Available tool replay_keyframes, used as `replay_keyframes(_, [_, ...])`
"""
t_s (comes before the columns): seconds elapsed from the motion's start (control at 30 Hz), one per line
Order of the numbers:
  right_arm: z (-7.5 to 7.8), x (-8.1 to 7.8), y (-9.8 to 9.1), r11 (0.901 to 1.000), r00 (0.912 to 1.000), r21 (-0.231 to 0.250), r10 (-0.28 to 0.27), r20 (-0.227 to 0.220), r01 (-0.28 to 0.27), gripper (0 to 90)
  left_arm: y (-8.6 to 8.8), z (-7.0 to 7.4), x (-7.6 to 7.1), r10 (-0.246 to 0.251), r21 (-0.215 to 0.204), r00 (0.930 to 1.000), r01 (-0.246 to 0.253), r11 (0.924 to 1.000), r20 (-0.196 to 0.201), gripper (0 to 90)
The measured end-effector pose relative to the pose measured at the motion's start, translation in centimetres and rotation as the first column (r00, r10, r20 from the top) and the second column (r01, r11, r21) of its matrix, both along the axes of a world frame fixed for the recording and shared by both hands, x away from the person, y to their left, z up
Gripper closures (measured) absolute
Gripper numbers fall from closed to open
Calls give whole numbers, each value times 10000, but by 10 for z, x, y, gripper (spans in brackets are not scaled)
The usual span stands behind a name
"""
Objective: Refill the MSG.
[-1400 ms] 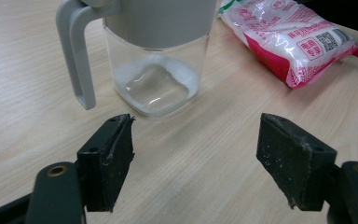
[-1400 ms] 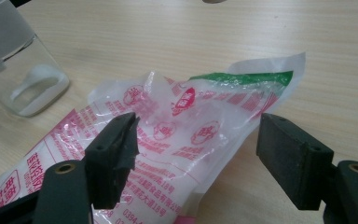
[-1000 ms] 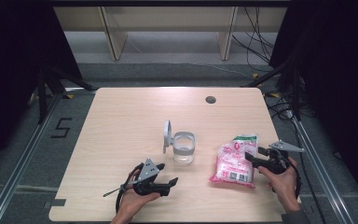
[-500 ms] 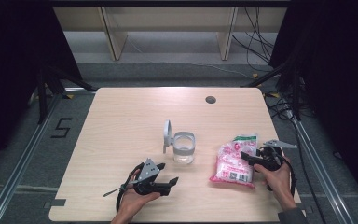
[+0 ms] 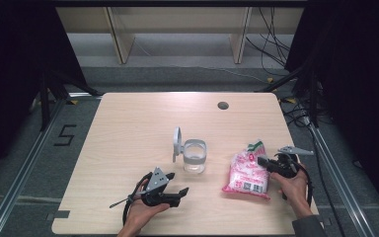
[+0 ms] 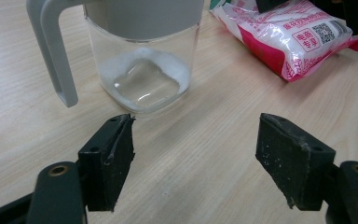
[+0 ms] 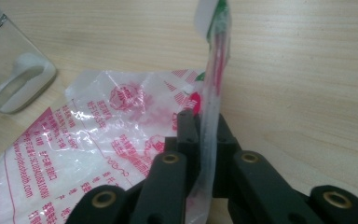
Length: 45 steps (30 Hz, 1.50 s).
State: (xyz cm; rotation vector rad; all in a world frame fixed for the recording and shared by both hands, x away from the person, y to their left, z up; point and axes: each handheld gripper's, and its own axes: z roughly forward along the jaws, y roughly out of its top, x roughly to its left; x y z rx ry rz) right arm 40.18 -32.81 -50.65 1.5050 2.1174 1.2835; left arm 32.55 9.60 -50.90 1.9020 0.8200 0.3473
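I see a light wood table [image 5: 128,128] with rounded corners and a dark round grommet hole [image 5: 222,105] near its far right corner. Grey floor [image 5: 24,163] on all sides of the table. Left of the table, a black "5" marking [image 5: 64,135] on the floor, with a metal rail [image 5: 22,177] running beside it. Beyond the table's far edge, pale wooden shelf legs [image 5: 120,34]. Loose cables [image 5: 276,44] on the floor off the far right corner. Black curtains [image 5: 355,74] flank both sides; the light is dim and even.
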Motion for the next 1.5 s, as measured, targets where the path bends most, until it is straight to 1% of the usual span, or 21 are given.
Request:
replay_keyframes(0.07, [0,1,-2,9991,9988,-310,297,379,-285,894,1,0,1,-54,41,10000,54,10000,-9,272])
replay_keyframes(0.13, [3,-2,-1,9992,9993,-310,257,264,-249,896,-1,0,0,52,-128,10000,-52,9999,-6,273])
replay_keyframes(0.17, [4,-2,-3,9989,9989,-331,332,323,-321,896,2,1,1,-13,252,10000,12,9997,40,273])
replay_keyframes(0.2, [4,-2,-3,9990,9985,-292,344,435,-332,896,1,1,0,21,131,10000,-22,9999,21,273])
replay_keyframes(0.23, [7,-7,-1,10000,10000,-81,56,-71,-56,897,1,0,0,-4,-110,10000,3,9999,-51,273])
replay_keyframes(0.27, [4,-5,-4,9992,9979,-251,335,555,-321,897,2,1,0,1,53,10000,-2,10000,45,273])
replay_keyframes(0.33, [6,-11,-8,9991,9986,-370,234,470,-216,896,1,2,0,46,-152,10000,-45,9999,66,273])
replay_keyframes(0.37, [6,-14,-10,9994,9989,-311,195,438,-182,895,4,2,1,-78,78,9998,77,9999,196,273])
replay_keyframes(0.43, [8,-22,-12,10000,9997,56,-30,261,29,895,3,2,0,88,-44,9999,-88,10000,52,273])
replay_keyframes(0.5, [7,-24,-18,9998,9986,174,108,513,-117,891,2,2,0,88,-279,10000,-87,9996,42,273])
replay_keyframes(0.7, [3,-21,-20,9996,9980,138,-234,586,226,847,2,3,0,34,-116,10000,-33,9999,44,273])
replay_keyframes(0.93, [0,-12,-16,9969,9984,544,-564,15,563,828,0,3,-1,4,8,10000,-4,10000,18,274])
replay_keyframes(0.97, [-1,-10,-17,9987,9990,343,-393,205,385,830,-1,2,-2,-15,-79,10000,15,10000,23,274])
replay_keyframes(1.0, [0,-11,-14,9973,9985,495,-544,-101,548,834,-2,2,-2,-29,-149,10000,30,9999,15,274])
replay_keyframes(1.07, [-2,-7,-15,9996,9995,-118,-273,179,275,857,1,2,0,-92,146,9999,91,9999,48,274])
replay_keyframes(1.2, [1,-10,-11,9991,9996,317,-261,-114,265,900,-2,1,-2,-126,-82,9999,126,9999,-13,273])
replay_keyframes(1.23, [0,-8,-13,9999,9997,27,-139,196,139,900,-3,1,-2,-113,-109,9999,113,9999,0,273])
replay_keyframes(1.27, [2,-11,-10,9991,9992,212,-364,-189,368,900,-3,1,-2,-17,15,10000,17,10000,-53,273])
replay_keyframes(1.33, [1,-9,-12,9997,9988,236,-93,482,81,900,-4,1,-3,-186,-10,9998,186,9998,-25,273])
replay_keyframes(1.4, [6,-13,-8,9977,9993,660,-199,325,177,900,-6,0,-3,-245,-106,9997,245,9996,-54,273])
replay_keyframes(1.5, [11,-14,-9,9983,9941,553,134,1074,-195,900,-8,-1,-4,-218,61,9998,219,9997,-46,272])
